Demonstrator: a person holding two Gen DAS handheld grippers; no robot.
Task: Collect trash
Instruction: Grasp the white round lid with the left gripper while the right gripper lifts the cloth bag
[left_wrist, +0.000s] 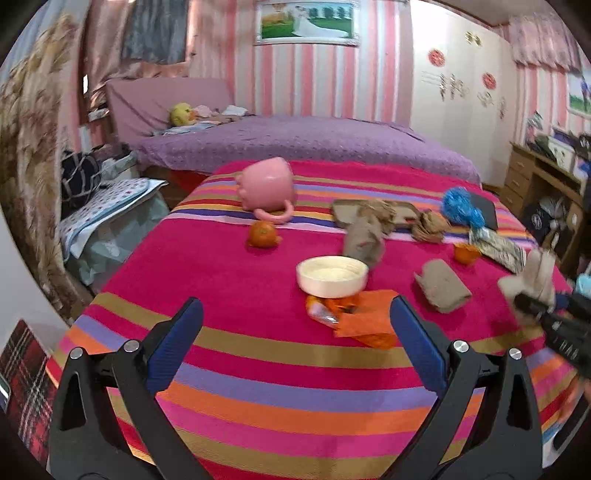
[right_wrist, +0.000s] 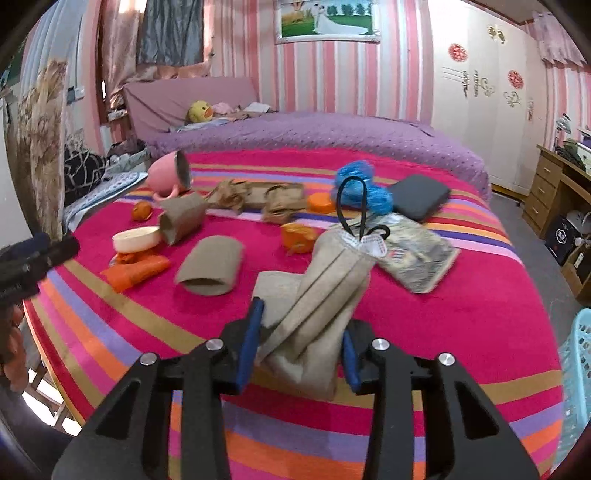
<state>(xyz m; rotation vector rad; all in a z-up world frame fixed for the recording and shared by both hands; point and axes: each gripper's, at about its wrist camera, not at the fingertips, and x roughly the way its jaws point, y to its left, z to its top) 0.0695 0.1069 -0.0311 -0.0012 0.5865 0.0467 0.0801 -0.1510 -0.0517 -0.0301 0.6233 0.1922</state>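
— How do the jaws of the right gripper (right_wrist: 301, 343) stand?

— They are clenched on a flattened beige cardboard piece (right_wrist: 317, 295), which rises up and away from them, tilted, above the striped cloth (right_wrist: 295, 424). In the left view the same piece shows blurred at the right edge, held off the surface.

— And the left gripper (left_wrist: 295, 325)?

— Its jaws are spread wide and grasp nothing. It hangs low over the cloth, pointing toward a cream round lid (left_wrist: 332, 277) that rests partly on an orange wrapper (left_wrist: 362, 317).

— What trash lies farther out?

— A flattened cardboard tube (right_wrist: 210, 269) lies just beyond the right gripper. Another cardboard tube (right_wrist: 183, 218) leans beside the lid. Crumpled brown paper (right_wrist: 255, 195) sits in a heap farther back, with a blue tinsel ball (right_wrist: 364, 188) and a dark flat case (right_wrist: 419, 195) to its right. A printed packet (right_wrist: 413, 254) lies near the held piece, and black scissors (right_wrist: 356, 206) lie with their handles over it.

— Any containers?

— A pink mug (left_wrist: 266, 188) lies on its side at the far end; the right view looks at its mouth, but its inside is too dim to tell what it holds. A pale blue basket (right_wrist: 580, 369) shows at the right edge of the right view, off the cloth; its inside is hidden.

— Fruit?

— A small orange (left_wrist: 262, 234) sits just in front of the mug.
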